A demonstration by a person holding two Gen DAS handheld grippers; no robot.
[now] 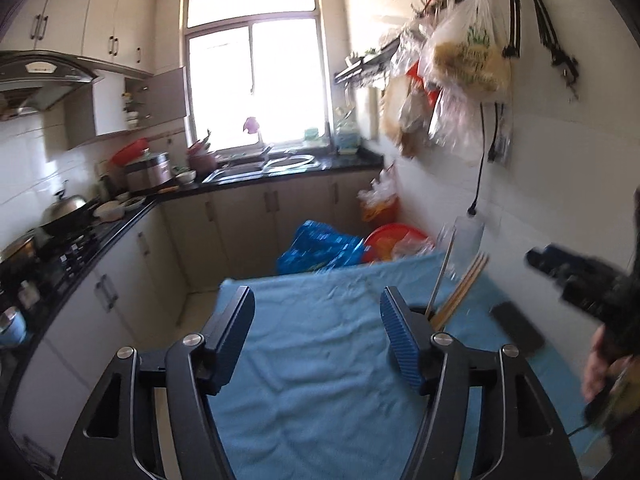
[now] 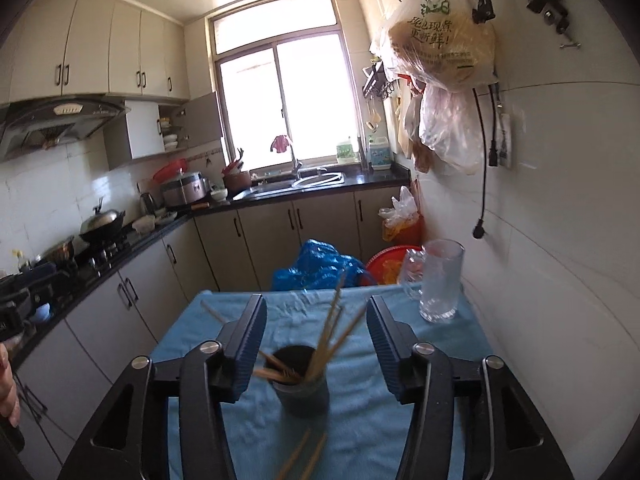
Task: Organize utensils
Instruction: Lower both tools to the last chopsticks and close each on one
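Note:
A dark round cup (image 2: 301, 388) stands on the blue towel (image 2: 360, 432) and holds several wooden chopsticks (image 2: 332, 332) that lean out of it. My right gripper (image 2: 316, 344) is open and empty, with its jaws either side of the cup and above it. More chopsticks (image 2: 304, 456) lie on the towel in front of the cup, and one (image 2: 212, 312) lies at the far left. My left gripper (image 1: 318, 340) is open and empty above the towel (image 1: 320, 360). The chopsticks (image 1: 460, 292) show just behind its right finger (image 1: 400, 340). The right gripper (image 1: 576, 280) appears blurred at the right.
A clear glass mug (image 2: 440, 280) stands at the table's far right corner, near the tiled wall. A dark flat object (image 1: 516, 328) lies on the towel at the right. A blue bag (image 2: 316, 268) and a red basin (image 2: 388, 268) sit on the floor beyond the table. Counters run along the left.

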